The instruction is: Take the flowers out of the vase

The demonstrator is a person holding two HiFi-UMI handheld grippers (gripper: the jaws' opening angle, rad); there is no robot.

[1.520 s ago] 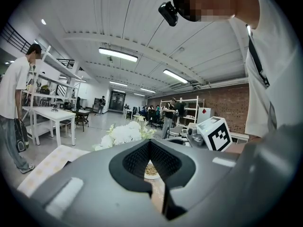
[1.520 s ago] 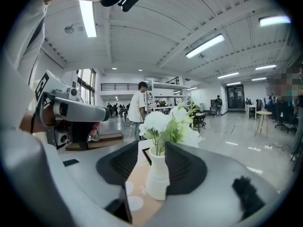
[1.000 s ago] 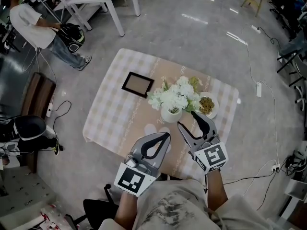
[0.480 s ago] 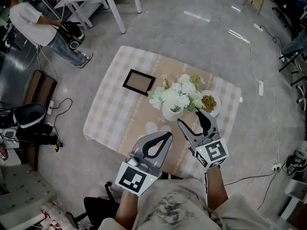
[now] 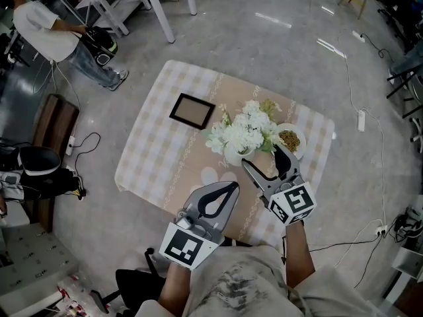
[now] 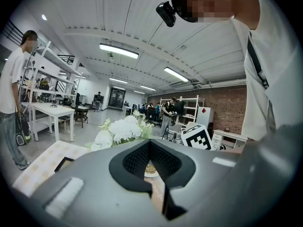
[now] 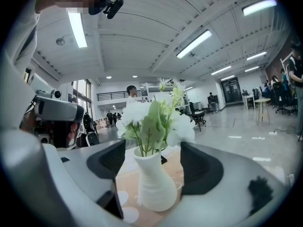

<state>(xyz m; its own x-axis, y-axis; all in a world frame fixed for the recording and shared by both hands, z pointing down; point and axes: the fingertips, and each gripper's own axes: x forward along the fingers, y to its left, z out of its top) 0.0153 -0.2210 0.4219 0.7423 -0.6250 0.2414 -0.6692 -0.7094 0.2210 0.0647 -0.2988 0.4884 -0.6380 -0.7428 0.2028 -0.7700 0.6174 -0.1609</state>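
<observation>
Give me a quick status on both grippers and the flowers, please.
Left gripper shut, empty, held back. Right gripper jaws opening, white vase framed between them, untouched. Flowers in vase. Small dish close by right jaw.

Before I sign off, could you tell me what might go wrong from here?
The right claw, opening, straddles the vase body, not the flowers: closing here might lift the vase too. The vase stands unsteadied, the left claw shut and clear of it, so a tug could tip it onto the plate.
</observation>
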